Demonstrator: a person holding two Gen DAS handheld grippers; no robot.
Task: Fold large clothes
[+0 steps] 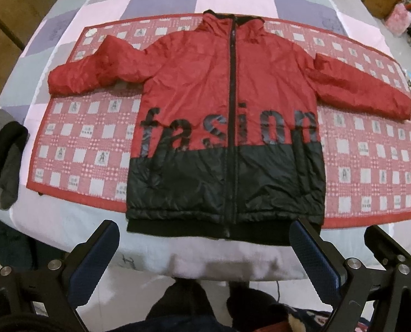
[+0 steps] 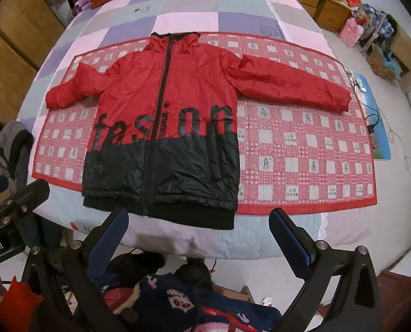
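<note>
- The red and black padded zip-front jacket with "fasion" printed across its chest (image 1: 227,127) lies face up and fully spread ahead of both tongs, sleeves out to either side, zip closed, hood or collar at the far end. No fold has been made, so by my reading the task stands at its very start.
- The left gripper (image 1: 205,251) hangs just short of the jacket's black ribbed hem (image 1: 205,228), its blue-padded fingers (image 1: 94,260) spread wide and holding nothing.
- The right gripper (image 2: 198,238) is likewise spread and empty; the hem sits beyond its left finger, and the jacket body lies ahead and to the left of it.
- The next move likely calls for each gripper to reach out to a sleeve, the left sleeve (image 1: 94,72) far ahead-left and the right sleeve (image 2: 293,83) ahead-right, and bring it across the chest. The padding is puffy and slick, so a firm pinch well into the fabric seems wise.
- Under the jacket lies a red and white patterned mat (image 2: 302,149), itself on a bed with a pink, lilac and grey checked quilt (image 2: 194,2).
- Left of the left gripper, a grey and black garment (image 1: 3,160) hangs at the bed's edge.
- Beyond the right gripper to the right, wooden furniture (image 2: 327,8) with clutter stands on the floor.
</note>
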